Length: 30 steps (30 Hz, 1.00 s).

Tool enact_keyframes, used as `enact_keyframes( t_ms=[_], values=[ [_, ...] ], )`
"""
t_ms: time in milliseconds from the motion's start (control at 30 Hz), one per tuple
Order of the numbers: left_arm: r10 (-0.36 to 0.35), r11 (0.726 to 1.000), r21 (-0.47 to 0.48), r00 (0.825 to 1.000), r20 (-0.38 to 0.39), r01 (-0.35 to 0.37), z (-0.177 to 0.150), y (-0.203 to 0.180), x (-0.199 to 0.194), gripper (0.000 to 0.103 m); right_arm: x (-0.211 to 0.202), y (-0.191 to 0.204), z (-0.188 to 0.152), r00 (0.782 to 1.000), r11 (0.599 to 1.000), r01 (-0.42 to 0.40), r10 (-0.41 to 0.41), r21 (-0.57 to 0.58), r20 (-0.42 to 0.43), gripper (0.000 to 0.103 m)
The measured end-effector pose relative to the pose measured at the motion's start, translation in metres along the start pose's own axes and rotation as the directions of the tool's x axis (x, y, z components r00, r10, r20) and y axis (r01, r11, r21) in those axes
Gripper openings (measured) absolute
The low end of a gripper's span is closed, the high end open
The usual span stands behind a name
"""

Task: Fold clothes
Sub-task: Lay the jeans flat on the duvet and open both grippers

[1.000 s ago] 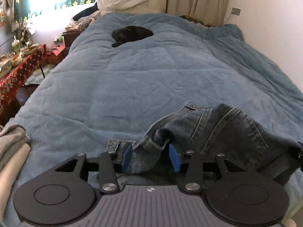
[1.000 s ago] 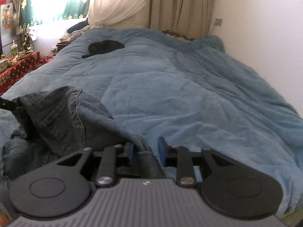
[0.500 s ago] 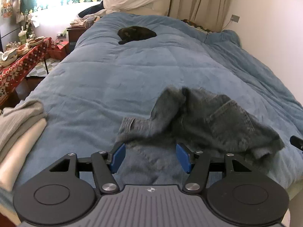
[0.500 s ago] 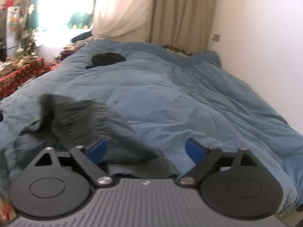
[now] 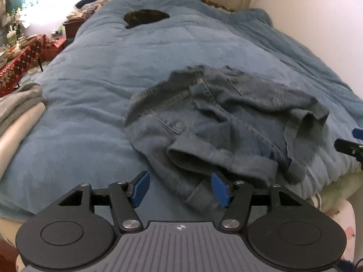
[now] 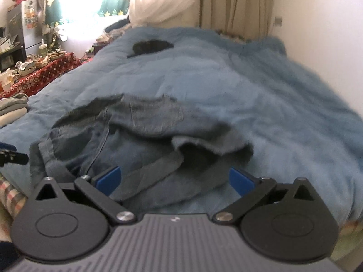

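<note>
I see the jeans [image 5: 217, 122] lying crumpled on the blue blanket [image 5: 136, 56] of the bed, in the centre and lower right of the left wrist view and the lower left and centre of the right wrist view, where they look blurred. My left tool [image 5: 180, 187] sits at the bottom of its frame with its jaws partly apart; they have just been opening, and a fold of denim lies between the blue pads [image 5: 140, 185] without being pinched. My right tool [image 6: 174, 179] stands as wide as it goes, its jaws having just been opening too, with denim below the gap and nothing gripped. Each tool shows as a dark tip at the edge of the other's view. A stack of folded grey and cream clothes [image 5: 15, 113] rests at the left edge of the bed. A black shape [image 5: 145, 17] lies on the blanket near the top of the frame. A red patterned cloth [image 6: 43, 74] covers a cluttered worktop at upper left.
</note>
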<state>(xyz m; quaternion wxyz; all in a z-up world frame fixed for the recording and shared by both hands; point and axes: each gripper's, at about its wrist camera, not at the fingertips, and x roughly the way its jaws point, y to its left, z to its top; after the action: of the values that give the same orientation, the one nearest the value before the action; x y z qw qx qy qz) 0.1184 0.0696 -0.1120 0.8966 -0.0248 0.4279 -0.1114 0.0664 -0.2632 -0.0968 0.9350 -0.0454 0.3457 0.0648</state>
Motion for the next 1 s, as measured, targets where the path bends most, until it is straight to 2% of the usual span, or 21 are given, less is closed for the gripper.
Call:
enact_keyframes(
  t_ms=[167, 300, 433, 533, 600, 700, 800, 933, 1000],
  values=[
    [0.035, 0.999, 0.013, 0.999, 0.011, -0.035, -0.007, -0.004, 0.006, 0.065, 0.012, 0.002, -0.015, 0.999, 0.998, 0.013, -0.011, 0.067, -0.03, 0.102],
    [-0.013, 0.998, 0.056, 0.999, 0.029, 0.011, -0.011, -0.007, 0.014, 0.072, 0.013, 0.001, -0.026, 1.0, 0.992, -0.007, 0.006, 0.127, 0.006, 0.102],
    [-0.018, 0.996, 0.086, 0.998, 0.052, 0.014, -0.016, -0.01, 0.02, 0.072, 0.014, 0.003, -0.032, 0.999, 0.997, 0.001, -0.005, 0.08, 0.044, 0.102],
    [-0.005, 0.993, 0.118, 0.999, 0.046, 0.0, -0.018, -0.014, 0.025, 0.072, 0.018, 0.007, -0.035, 0.999, 0.998, 0.046, -0.047, 0.042, 0.024, 0.102],
    [-0.011, 0.992, 0.128, 0.999, 0.049, 0.005, -0.02, -0.016, 0.026, 0.072, 0.023, 0.005, -0.038, 0.999, 0.998, 0.045, -0.045, 0.037, -0.003, 0.102],
    [-0.013, 0.985, 0.171, 0.998, 0.067, 0.001, -0.026, -0.024, 0.024, 0.074, 0.032, 0.0, -0.044, 0.998, 0.997, 0.041, -0.038, 0.066, -0.043, 0.102],
    [-0.021, 0.976, 0.217, 0.997, 0.074, 0.004, -0.033, -0.033, 0.023, 0.076, 0.035, -0.002, -0.05, 0.999, 0.995, 0.039, -0.035, 0.09, -0.04, 0.102],
    [-0.05, 0.974, 0.222, 0.998, 0.048, 0.039, -0.039, -0.039, 0.029, 0.077, 0.036, -0.006, -0.056, 0.998, 0.991, 0.018, -0.01, 0.133, -0.061, 0.102],
    [-0.047, 0.974, 0.226, 0.997, 0.057, 0.033, -0.04, -0.042, 0.028, 0.076, 0.031, -0.006, -0.058, 0.999, 0.99, 0.017, -0.013, 0.138, -0.031, 0.102]
  ],
)
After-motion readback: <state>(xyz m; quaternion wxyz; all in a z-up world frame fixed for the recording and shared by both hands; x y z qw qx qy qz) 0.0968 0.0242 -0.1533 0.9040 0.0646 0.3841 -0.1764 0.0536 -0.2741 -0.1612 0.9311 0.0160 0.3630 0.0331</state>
